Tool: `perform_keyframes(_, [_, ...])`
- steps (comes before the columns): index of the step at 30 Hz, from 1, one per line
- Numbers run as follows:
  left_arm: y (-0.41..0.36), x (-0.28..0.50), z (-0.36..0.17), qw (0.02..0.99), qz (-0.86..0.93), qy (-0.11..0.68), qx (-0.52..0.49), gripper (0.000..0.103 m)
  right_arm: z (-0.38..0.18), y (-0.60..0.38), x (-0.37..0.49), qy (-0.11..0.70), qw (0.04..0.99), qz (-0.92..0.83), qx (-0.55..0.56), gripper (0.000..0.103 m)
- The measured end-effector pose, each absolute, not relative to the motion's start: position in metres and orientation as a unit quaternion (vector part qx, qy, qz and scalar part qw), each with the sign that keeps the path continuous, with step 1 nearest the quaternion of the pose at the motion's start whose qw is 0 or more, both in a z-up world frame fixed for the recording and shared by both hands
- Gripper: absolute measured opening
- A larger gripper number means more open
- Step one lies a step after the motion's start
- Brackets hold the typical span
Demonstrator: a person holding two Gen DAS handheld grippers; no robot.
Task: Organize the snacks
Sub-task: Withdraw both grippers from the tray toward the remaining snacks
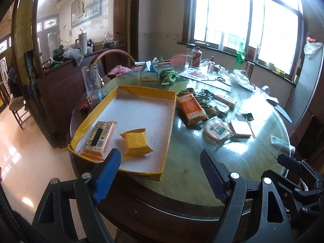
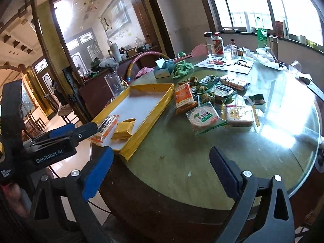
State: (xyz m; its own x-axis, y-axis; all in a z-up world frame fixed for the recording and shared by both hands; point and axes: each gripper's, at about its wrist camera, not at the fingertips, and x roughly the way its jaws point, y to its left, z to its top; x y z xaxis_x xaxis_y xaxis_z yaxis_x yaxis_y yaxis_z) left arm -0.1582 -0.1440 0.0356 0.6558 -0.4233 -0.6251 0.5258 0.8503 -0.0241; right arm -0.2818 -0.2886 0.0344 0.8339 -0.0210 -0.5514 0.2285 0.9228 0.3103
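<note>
A yellow-rimmed tray (image 1: pixel 172 109) (image 2: pixel 158 105) with a white floor lies on the left of the round glass-topped table (image 1: pixel 190 158) (image 2: pixel 182 158). In its near end lie an orange cracker pack (image 1: pixel 99 139) (image 2: pixel 106 127) and a yellow packet (image 1: pixel 136 141) (image 2: pixel 123 130). To its right lie loose snacks: another orange cracker pack (image 1: pixel 190 107) (image 2: pixel 183 97), a green-labelled round cracker pack (image 1: pixel 216 130) (image 2: pixel 204 117), a square biscuit pack (image 1: pixel 241 128) (image 2: pixel 240 113) and green wrappers (image 1: pixel 204 101) (image 2: pixel 204 95). My left gripper (image 1: pixel 162 172) and my right gripper (image 2: pixel 162 162) hover open and empty over the near table edge.
At the back stand a tissue box (image 1: pixel 148 73) (image 2: pixel 162 69), a green cloth (image 1: pixel 169 76) (image 2: pixel 182 67), several bottles (image 1: pixel 196 57) (image 2: pixel 217 44), a clear jug (image 1: pixel 92 81) (image 2: pixel 114 84) and a plastic bag (image 1: pixel 243 80) (image 2: pixel 265 57). The left gripper's black frame (image 2: pixel 54 154) sits left of mine.
</note>
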Motion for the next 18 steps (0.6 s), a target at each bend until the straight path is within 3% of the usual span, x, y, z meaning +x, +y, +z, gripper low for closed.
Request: perform_keyframes(18, [-0.177,-0.180,0.028,0.879,-0.326,0.333,0.101,0.083,0.018,-0.330,-0.299,0.294,0.926,-0.103,0.212,0.094])
